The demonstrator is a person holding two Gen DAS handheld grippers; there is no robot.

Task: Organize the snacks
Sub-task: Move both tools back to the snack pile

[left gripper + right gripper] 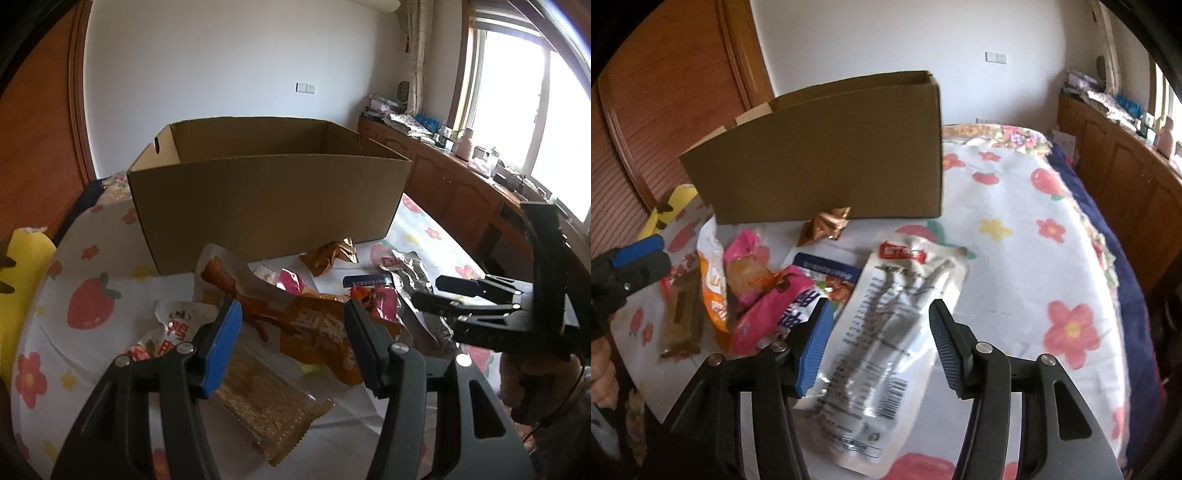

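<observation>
On the floral bedspread (pixel 1015 221), the snack packets (pixel 314 332) lay heaped just in front of the open cardboard box (pixel 266 199). The left gripper (pixel 291 328) hovered over the orange packet (pixel 317 339), jaws spread wide and holding nothing. The right gripper (pixel 879 325) stood equally wide above the clear pouch (pixel 886 325), also empty.

Assorted snack packets (pixel 317 332) lie scattered before an open, seemingly empty cardboard box (pixel 266 199).
</observation>
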